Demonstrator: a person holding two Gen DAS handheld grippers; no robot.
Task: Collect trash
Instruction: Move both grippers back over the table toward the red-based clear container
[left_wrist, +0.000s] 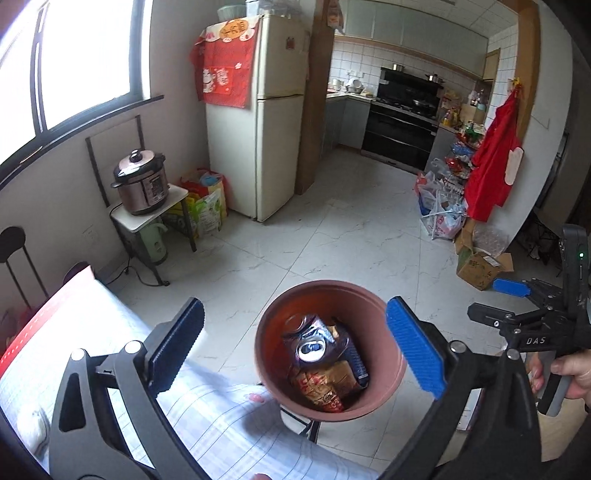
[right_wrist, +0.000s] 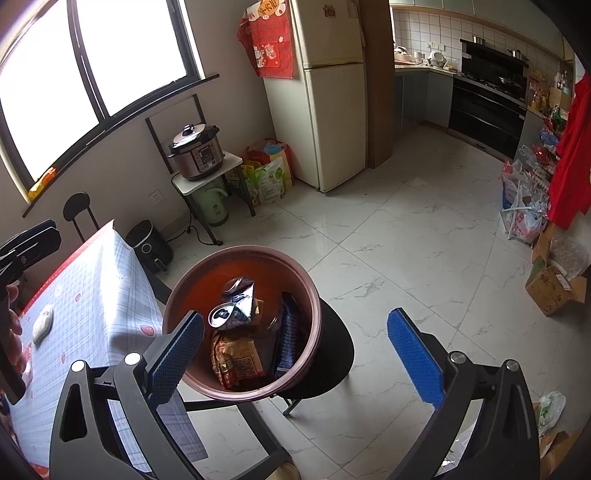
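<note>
Low in both frames, the left gripper (left_wrist: 295, 354) and right gripper (right_wrist: 295, 354) hang with fingers spread wide, nothing between them. Just beyond, at lower centre, the terracotta-coloured bin (left_wrist: 384, 387) sits on a black stool (right_wrist: 334, 354) beside the checked worktop (right_wrist: 96, 280). Inside lie a crushed can (left_wrist: 312, 341), a tan snack wrapper (right_wrist: 236, 360) and a dark blue packet (right_wrist: 288, 339). All look light; the wrappers are likely limp and slippery, the can stiffer and best pinched across its dented body.

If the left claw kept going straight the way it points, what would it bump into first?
Probably the crushed drink can lying on top of the wrappers inside the round reddish-brown plastic bin; the open left claw frames it, though depth is unclear.
</note>
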